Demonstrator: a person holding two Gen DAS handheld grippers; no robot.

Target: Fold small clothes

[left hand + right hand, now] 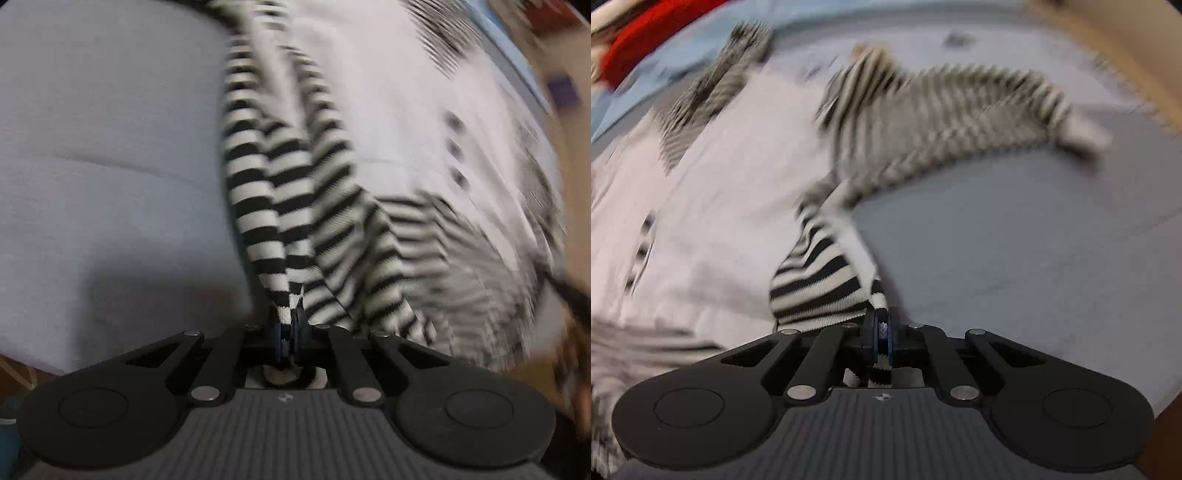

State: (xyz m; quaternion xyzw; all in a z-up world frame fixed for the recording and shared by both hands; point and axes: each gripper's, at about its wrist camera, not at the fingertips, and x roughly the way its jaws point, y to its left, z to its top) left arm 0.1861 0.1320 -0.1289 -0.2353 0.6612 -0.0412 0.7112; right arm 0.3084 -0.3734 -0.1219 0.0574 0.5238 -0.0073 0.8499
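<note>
A small garment with a pale front and black-and-white striped sleeves (295, 192) lies on a grey bed sheet (103, 155). My left gripper (290, 325) is shut on a striped edge of it, and the cloth stretches away from the jaws. My right gripper (881, 325) is shut on another striped edge (816, 284). A striped sleeve (945, 110) trails across the sheet (1034, 240) beyond it. The pale body with dark buttons (458, 151) lies to the right in the left wrist view. Both views are motion-blurred.
A red item (646, 40) and a light blue cloth (665, 70) lie at the far left edge in the right wrist view. A tan wooden surface (1126, 44) borders the bed at the far right.
</note>
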